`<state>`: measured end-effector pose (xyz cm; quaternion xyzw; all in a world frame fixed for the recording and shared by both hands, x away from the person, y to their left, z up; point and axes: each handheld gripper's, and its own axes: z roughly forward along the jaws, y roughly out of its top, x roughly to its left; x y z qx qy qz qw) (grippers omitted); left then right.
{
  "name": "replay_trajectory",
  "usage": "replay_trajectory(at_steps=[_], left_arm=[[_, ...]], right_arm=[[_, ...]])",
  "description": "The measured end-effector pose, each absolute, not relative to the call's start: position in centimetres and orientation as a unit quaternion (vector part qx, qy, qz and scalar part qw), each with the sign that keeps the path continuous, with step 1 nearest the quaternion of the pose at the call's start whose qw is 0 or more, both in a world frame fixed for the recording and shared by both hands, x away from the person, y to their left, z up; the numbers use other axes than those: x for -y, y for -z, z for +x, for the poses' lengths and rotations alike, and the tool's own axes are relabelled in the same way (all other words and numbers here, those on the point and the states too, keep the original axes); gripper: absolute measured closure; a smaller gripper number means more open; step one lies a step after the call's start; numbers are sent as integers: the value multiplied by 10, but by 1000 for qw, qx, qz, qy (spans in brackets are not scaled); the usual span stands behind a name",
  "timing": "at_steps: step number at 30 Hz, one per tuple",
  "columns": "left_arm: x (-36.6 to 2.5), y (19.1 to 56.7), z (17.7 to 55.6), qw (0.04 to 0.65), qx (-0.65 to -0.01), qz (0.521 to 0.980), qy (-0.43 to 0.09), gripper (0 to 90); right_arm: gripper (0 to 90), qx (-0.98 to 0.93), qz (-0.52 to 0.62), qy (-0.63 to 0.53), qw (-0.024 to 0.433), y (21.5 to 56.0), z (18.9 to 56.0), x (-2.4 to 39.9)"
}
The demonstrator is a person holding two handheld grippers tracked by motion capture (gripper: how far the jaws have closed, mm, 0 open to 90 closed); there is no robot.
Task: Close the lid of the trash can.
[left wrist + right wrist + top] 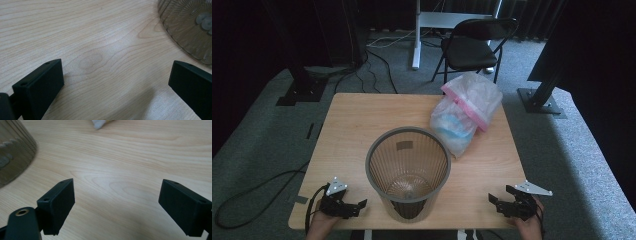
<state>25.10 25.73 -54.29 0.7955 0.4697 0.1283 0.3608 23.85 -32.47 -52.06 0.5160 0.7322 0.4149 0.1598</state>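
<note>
The left claw (354, 206) rests at the near left corner of the desk (357, 125), its jaws wide apart with only bare wood between them. The right claw (501, 197) sits at the near right corner, jaws likewise spread and holding nothing. Between the two, near the front edge, the bin (408, 172) stands upright, close to the left claw. A plastic bag (467, 112) lies behind the bin toward the far right, just beside its rim.

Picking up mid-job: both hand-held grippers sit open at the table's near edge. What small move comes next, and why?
Probably reach the right hand-held gripper forward toward the plastic bag: its jaws are open and empty, and the bag lies beyond it, beside the upright wastebasket.
</note>
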Motion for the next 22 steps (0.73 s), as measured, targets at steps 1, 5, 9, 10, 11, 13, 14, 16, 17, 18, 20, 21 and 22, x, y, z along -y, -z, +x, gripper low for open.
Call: replay_trajectory(at_steps=[1, 5, 9, 10, 11, 13, 14, 16, 17, 18, 20, 21, 22], left_arm=[[-257, 543, 251, 361, -470, 795, -128, 0], [-257, 543, 251, 361, -469, 796, -129, 0], [-257, 543, 251, 361, -469, 796, -128, 0], [-258, 543, 251, 361, -469, 796, -128, 0], [-258, 543, 251, 361, -469, 796, -128, 0], [-258, 543, 251, 361, -469, 796, -129, 0], [-258, 543, 251, 361, -469, 795, -129, 0], [-257, 543, 251, 361, -470, 795, -129, 0], [-257, 543, 251, 361, -470, 795, -129, 0], [-257, 543, 251, 360, -469, 796, -130, 0], [-257, 543, 251, 361, -470, 795, -130, 0], [-257, 543, 251, 360, -469, 795, -130, 0], [-257, 543, 251, 361, -470, 795, -130, 0]], right_arm=[[128, -730, 519, -414, 159, 522, 237, 326], [128, -726, 527, -415, 152, 529, 233, 334], [128, -720, 536, -413, 153, 534, 232, 338], [128, -718, 538, -413, 155, 534, 232, 339], [128, -718, 538, -412, 157, 534, 232, 340], [128, -715, 539, -415, 159, 534, 231, 341], [128, -715, 539, -416, 159, 534, 230, 341], [128, -713, 537, -421, 161, 534, 229, 341], [127, -711, 536, -424, 162, 534, 228, 342], [127, -711, 537, -425, 163, 533, 227, 342], [127, -711, 538, -420, 169, 533, 227, 342], [125, -710, 539, -422, 168, 533, 226, 343], [121, -709, 540, -422, 167, 532, 226, 343]])
